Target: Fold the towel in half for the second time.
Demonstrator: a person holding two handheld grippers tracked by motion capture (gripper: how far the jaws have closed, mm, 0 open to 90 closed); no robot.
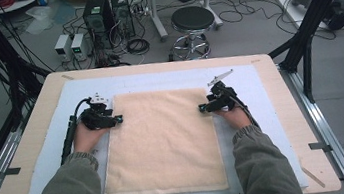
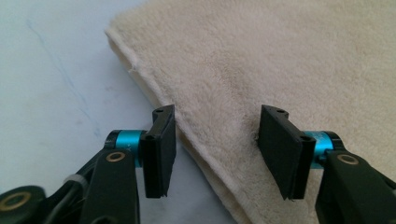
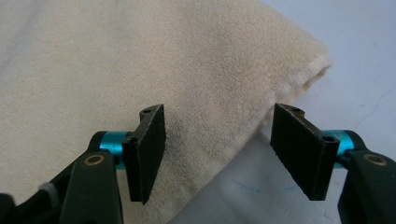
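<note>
A cream towel lies flat, folded in layers, on a pale blue mat on the wooden table. My left gripper stands open at the towel's left edge near the far corner; in the left gripper view its jaws straddle the towel's edge, nothing pinched, gripper midpoint. My right gripper is open at the towel's right edge, opposite the left one. Seen from the right gripper view, its jaws sit over the towel's folded edge, one pad above cloth, the other above the mat.
The wooden table has bare margins around the mat. Beyond it on the floor stand a black stool, computer towers and tangled cables. Black frame posts rise at the right.
</note>
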